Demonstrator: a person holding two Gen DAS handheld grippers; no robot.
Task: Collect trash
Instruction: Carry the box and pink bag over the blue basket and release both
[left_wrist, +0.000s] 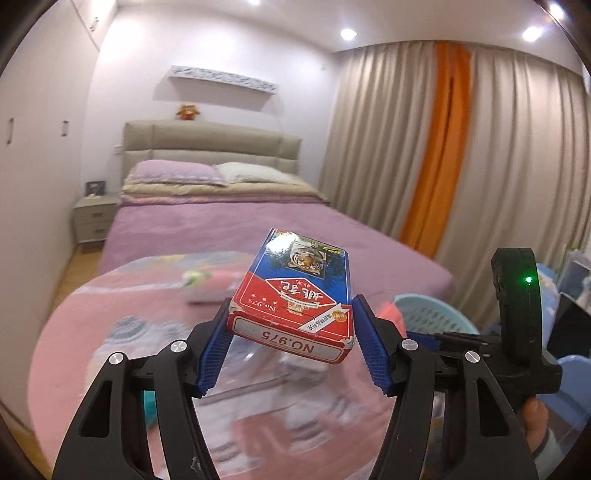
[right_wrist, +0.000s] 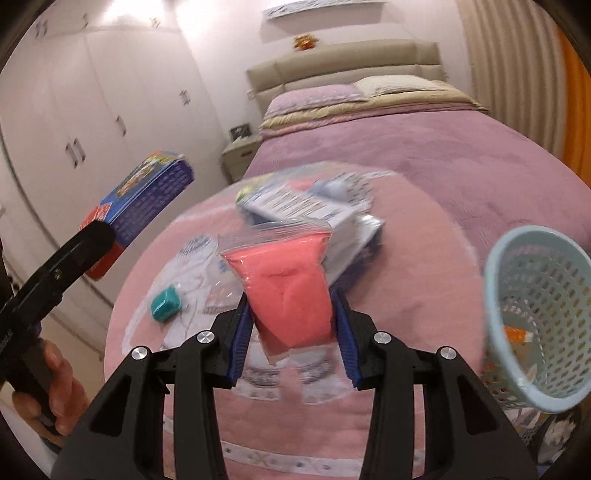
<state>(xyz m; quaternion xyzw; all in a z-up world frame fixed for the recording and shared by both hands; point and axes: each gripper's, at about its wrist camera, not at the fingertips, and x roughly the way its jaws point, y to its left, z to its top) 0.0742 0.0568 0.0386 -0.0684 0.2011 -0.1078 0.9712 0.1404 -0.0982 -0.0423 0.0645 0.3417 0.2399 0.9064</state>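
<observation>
My left gripper (left_wrist: 291, 308) is shut on a red and blue playing-card box (left_wrist: 295, 288) marked NO.975 and holds it in the air above the pink-clothed round table (left_wrist: 74, 332). The same box (right_wrist: 144, 199) shows at the left of the right wrist view, with a hand below it. My right gripper (right_wrist: 291, 295) is shut on a clear bag of pink clay (right_wrist: 284, 273), lifted over the table (right_wrist: 406, 295). A pale blue perforated basket (right_wrist: 495, 258) stands at the table's right edge, an orange scrap (right_wrist: 517, 336) inside it. The left wrist view shows that basket (left_wrist: 432, 314) behind the right pad.
A small teal block (right_wrist: 166, 304) and a blurred pile of white and blue packets (right_wrist: 306, 210) lie on the table. Beyond the table is a bed with a purple cover (left_wrist: 221, 229). White wardrobes (right_wrist: 92, 110) line the left wall. Curtains (left_wrist: 480, 147) hang at the right.
</observation>
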